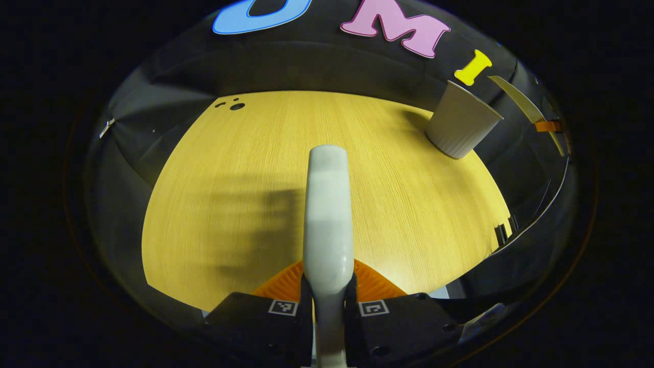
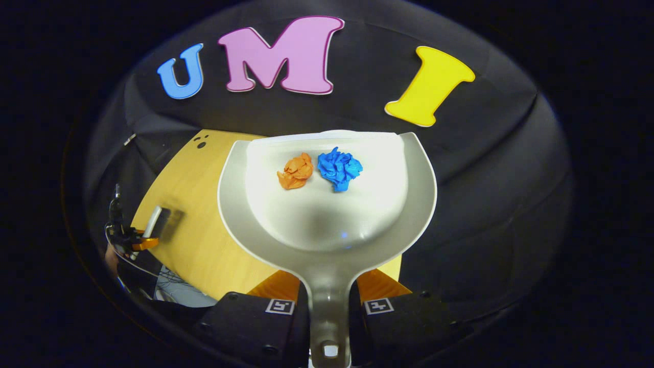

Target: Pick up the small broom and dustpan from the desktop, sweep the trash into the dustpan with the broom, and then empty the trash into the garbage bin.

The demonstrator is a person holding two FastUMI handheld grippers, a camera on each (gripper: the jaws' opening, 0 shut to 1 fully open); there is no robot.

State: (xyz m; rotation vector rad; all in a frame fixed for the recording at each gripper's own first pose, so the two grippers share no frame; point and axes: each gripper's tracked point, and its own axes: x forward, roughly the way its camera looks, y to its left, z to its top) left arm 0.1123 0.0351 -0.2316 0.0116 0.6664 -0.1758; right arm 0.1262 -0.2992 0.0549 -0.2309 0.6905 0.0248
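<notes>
L gripper [image 1: 328, 301] had both fingers pressed on a pale handle [image 1: 327, 214], which ran straight fwd from between them. R gripper [image 2: 329, 306] clamped likewise on the dustpan [image 2: 327, 235] handle, held about level. In right gripper view the L gripper [image 2: 134, 240] showed far off at lower left, w/ the hand holding it.
</notes>
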